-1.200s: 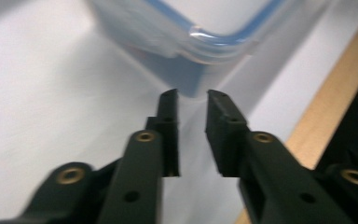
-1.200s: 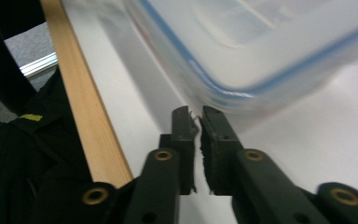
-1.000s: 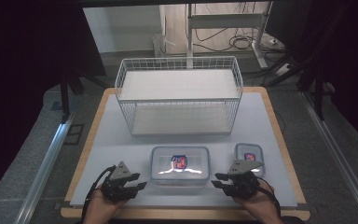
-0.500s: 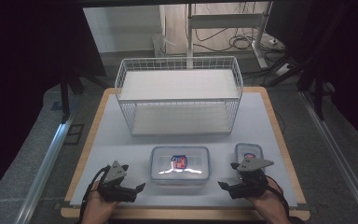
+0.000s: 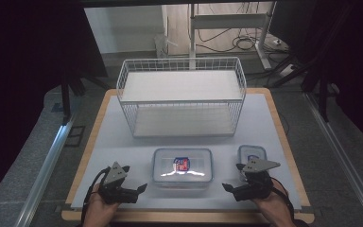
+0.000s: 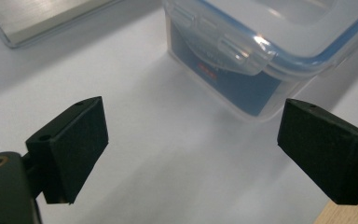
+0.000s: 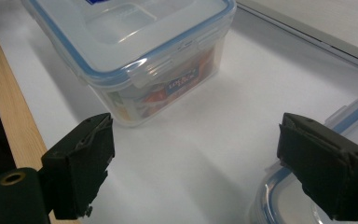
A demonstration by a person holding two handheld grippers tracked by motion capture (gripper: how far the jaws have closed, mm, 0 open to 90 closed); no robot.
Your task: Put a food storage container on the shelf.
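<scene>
Clear rectangular blue-rimmed plastic box (image 5: 183,166) sits between both grippers, untouched. Left gripper (image 5: 138,189) at 9 o'clock and right gripper (image 5: 230,187) at 3 o'clock have just been opening, nothing between the jaws.

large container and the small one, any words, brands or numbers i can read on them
Large container: a red and blue label shows through the lid in the high view, and orange and blue print shows through its end wall in the right gripper view; all of it is too blurred to read.
Small container: a blue label under the lid, too small to read.
No text can be read anywhere.
</scene>
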